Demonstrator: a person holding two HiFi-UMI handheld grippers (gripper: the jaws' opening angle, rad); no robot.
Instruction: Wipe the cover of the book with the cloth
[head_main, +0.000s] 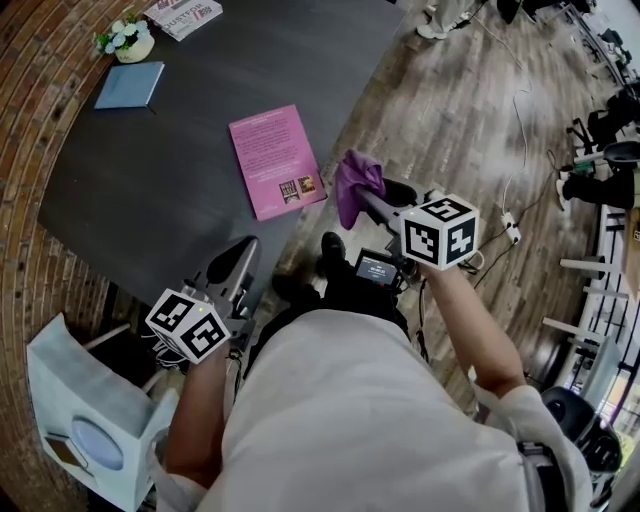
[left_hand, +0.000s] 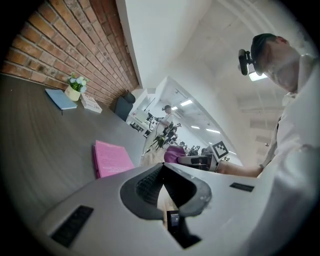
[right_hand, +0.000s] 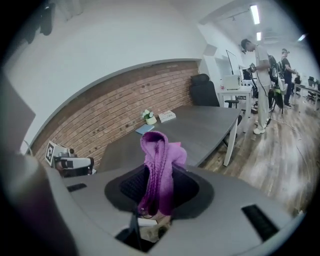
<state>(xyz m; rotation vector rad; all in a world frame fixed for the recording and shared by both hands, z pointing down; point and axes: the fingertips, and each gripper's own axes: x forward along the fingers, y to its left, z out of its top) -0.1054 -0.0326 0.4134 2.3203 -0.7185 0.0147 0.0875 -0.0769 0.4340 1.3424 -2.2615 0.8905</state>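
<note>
Nearest, the left tongs (head_main: 236, 268) sit low at the desk's (head_main: 150, 190) near edge, their tips pressed together with nothing between them. To the right and a little farther, the right tongs (head_main: 368, 203) are clamped on a bunched purple cloth (head_main: 356, 183), which sticks up past the tips in soft folds, held over the wooden floor (head_main: 450, 110) just off the desk's right edge. Just left of the cloth, the book (head_main: 276, 160) lies flat on the dark grey desk near that edge, its pink cover up, with lines of small print and two small pictures at its near corner. At the far left are a blue notebook (head_main: 130, 85), a small flower pot (head_main: 126, 41) and a magazine (head_main: 184, 15)
</note>
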